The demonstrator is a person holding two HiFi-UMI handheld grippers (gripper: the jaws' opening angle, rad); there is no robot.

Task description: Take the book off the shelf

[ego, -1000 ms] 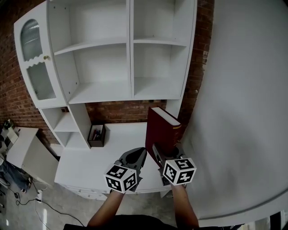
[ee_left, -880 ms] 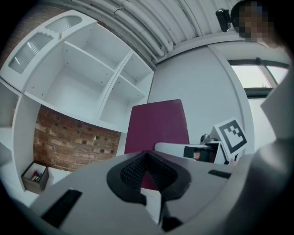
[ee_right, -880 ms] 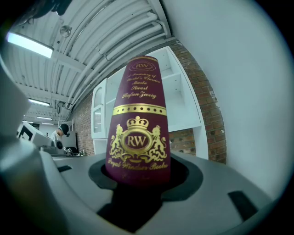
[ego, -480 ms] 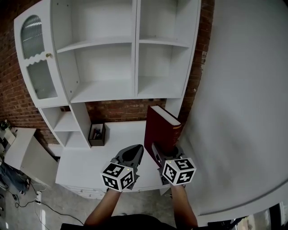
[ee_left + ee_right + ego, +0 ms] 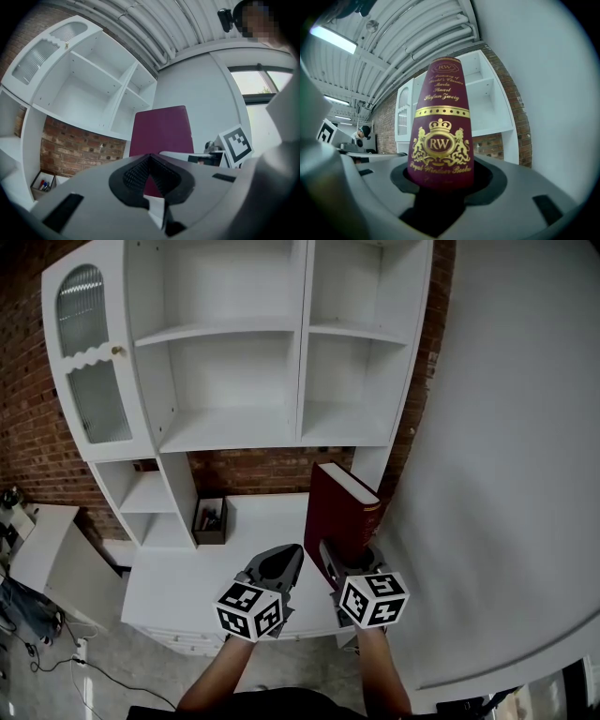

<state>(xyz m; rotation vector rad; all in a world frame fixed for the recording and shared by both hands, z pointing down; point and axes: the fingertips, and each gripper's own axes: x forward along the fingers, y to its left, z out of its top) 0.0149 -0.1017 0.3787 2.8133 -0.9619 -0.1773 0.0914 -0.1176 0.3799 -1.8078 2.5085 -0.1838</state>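
A thick maroon book (image 5: 339,507) with gold print on its spine (image 5: 440,136) stands upright in the air over the right end of the white desk (image 5: 187,577). It is in front of the white shelf unit (image 5: 234,427) and apart from it. My right gripper (image 5: 339,559) is shut on the book's lower end, with the spine facing that gripper's camera (image 5: 440,180). My left gripper (image 5: 281,563) hovers just left of the book with its jaws together and nothing between them (image 5: 150,159). The book's cover (image 5: 161,129) shows beyond the left jaws.
A small dark box of pens (image 5: 210,519) sits on the desk under the shelf's left column. A glass-door cabinet (image 5: 89,362) forms the unit's left end. Brick wall (image 5: 253,470) shows behind the desk. A plain grey wall (image 5: 506,474) stands close on the right.
The shelf unit has slid to the right in the head view. Both grippers and the gripped book keep nearly the same spot in the picture, so they sit further left against the shelf.
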